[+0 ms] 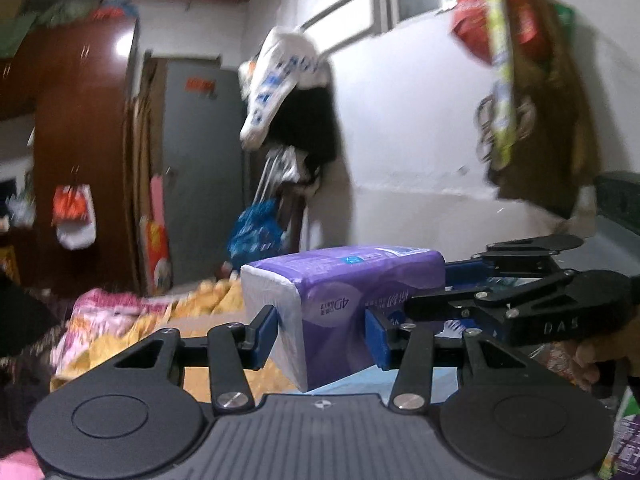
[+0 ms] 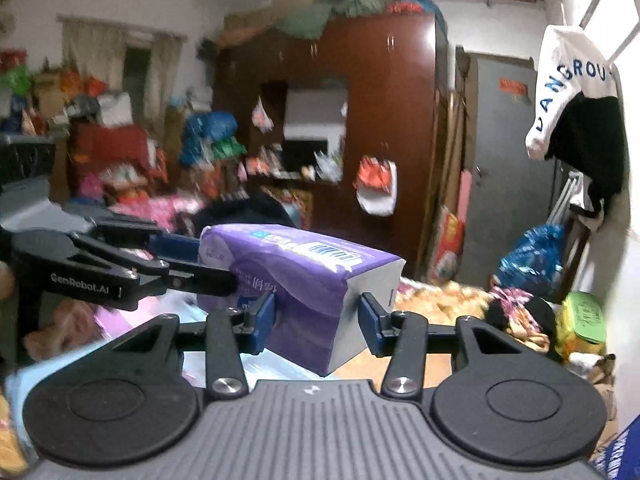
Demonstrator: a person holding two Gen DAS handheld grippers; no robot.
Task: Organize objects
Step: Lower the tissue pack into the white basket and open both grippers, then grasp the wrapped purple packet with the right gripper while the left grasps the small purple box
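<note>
Purple tissue pack held aloft between left gripper and right gripper, each part-open and clamping one end; carry both level, keeping equal squeeze.

The left gripper was held roughly level, tipped slightly downward, its blue pads pressed against the two sides of a purple tissue pack raised in the air. The right gripper clamped the same pack at the opposite end, entering the left wrist view from three o'clock. In the right wrist view, the left gripper reached in from nine o'clock.
</note>
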